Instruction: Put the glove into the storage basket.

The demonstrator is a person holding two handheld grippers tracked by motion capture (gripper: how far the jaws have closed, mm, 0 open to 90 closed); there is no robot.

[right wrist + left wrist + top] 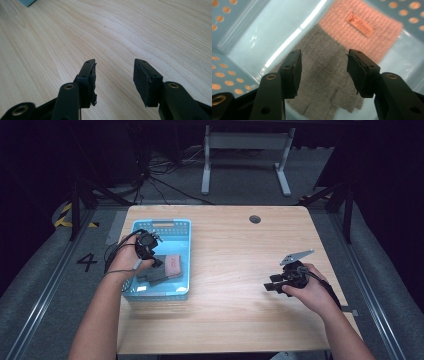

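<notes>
While your left hand-held gripper (156, 261) hangs over the light blue perforated plastic basket (181, 226) at the left side of the pale wooden tabletop (235, 270), its black jaws stand well apart with nothing pinched between them. Directly below, lying flat on the basket floor, is a grey knitted fingerless glove with a salmon-pink ribbed cuff and a small sewn-on label (329, 65). The left gripper view shows the glove's grey palm between and beneath the two pads (295, 72), though they do not press on it; the glove seems to rest there as something put down inside the basket, cuff toward the far wall, finger stubs toward you. Your left forearm comes in from the bottom edge, wrist bent so that the tool tips down and forward into the basket. Your right hand-held gripper (270, 286) sits well apart from the basket, at the right side of the tabletop, low and nearly level, pointing left across bare wood. Its jaws are parted too and hold nothing, which reads as a waiting pose that keeps it out of the left hand's way.
</notes>
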